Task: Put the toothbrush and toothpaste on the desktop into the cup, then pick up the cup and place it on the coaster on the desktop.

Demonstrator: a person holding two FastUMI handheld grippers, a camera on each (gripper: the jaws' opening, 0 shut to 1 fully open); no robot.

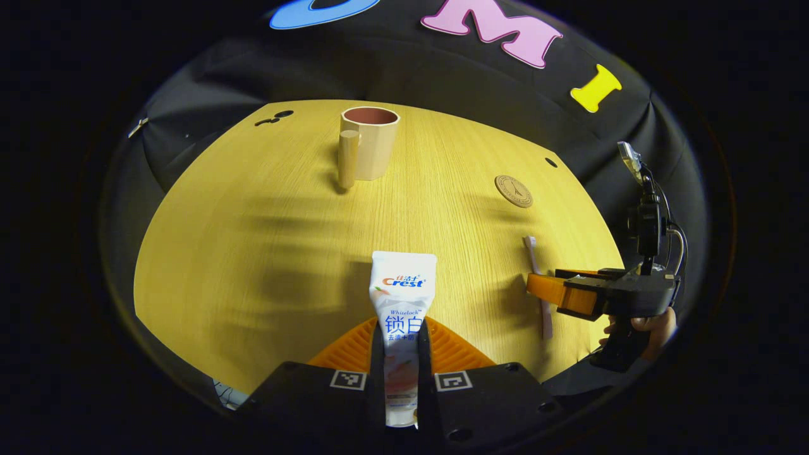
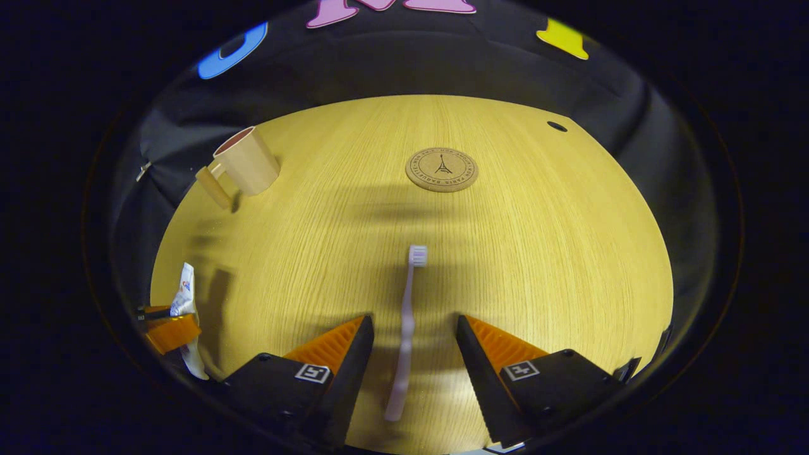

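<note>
So the left tongs (image 1: pixel 402 341) are pinching the toothpaste (image 1: pixel 402 297) near the front edge of the counter (image 1: pixel 253 253), tube sticking out forward. The right tongs (image 2: pixel 414 344) are spread wide, one finger either side of the toothbrush (image 2: pixel 407 316), which lies flat near the front edge. The cup (image 1: pixel 371 142) sits upright by the far edge, and the coaster (image 2: pixel 442 169) is bare, toward the far right corner.
</note>
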